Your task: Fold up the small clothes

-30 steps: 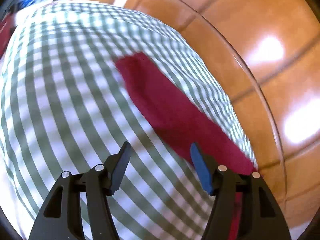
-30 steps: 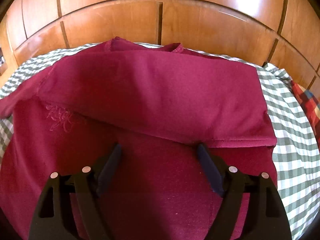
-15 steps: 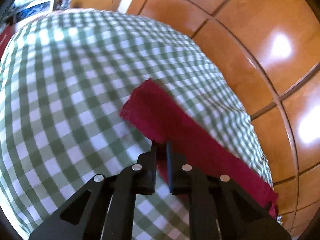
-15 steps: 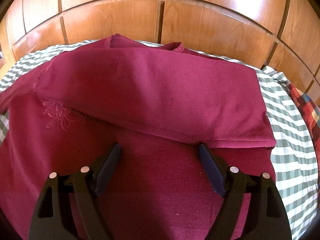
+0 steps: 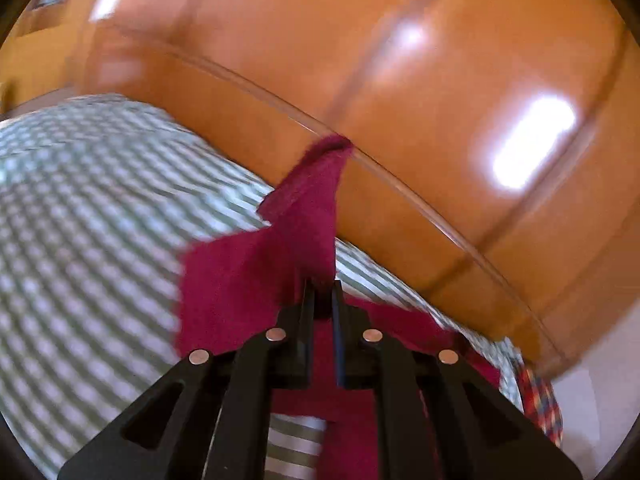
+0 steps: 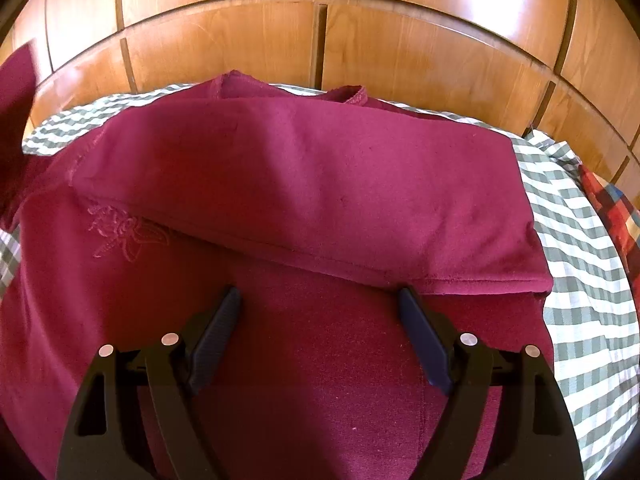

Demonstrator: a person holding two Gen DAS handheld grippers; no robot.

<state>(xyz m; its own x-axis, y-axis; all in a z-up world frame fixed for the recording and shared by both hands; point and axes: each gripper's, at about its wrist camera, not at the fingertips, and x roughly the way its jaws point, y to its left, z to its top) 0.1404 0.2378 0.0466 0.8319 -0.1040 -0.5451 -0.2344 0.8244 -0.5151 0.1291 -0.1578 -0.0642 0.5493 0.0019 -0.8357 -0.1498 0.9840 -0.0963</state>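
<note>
In the left wrist view, the green-and-white checked cloth (image 5: 100, 220) is filling the left half of the frame, blurred by motion, while glossy wooden panelling (image 5: 400, 80) is spanning the top and right. At lower centre the left gripper (image 5: 322, 284) is clamping a flap of the maroon garment (image 5: 248, 280); its jaws are standing almost together with the fabric pinched between them, and the flap is rising from the tips to a point against the panelling just above mid-frame. More maroon fabric is trailing toward the lower right, where a strip of red plaid fabric (image 5: 538, 400) is showing at the edge. In the right wrist view, a raised piece of maroon cloth is standing at the far left edge, upper left of the frame. The garment (image 6: 320, 200) is lying across the middle on the checked cloth (image 6: 580, 280), with a folded-over layer across the upper half and a tone-on-tone embroidered motif (image 6: 124, 232) at left centre. The right gripper (image 6: 320, 300) is hanging at lower centre with jaws spread wide, nothing between them, tips just over the flat lower layer beside the fold's hem; contact cannot be told. Red plaid fabric (image 6: 612, 208) is lying at the right edge, wooden panelling (image 6: 320, 20) behind.
</note>
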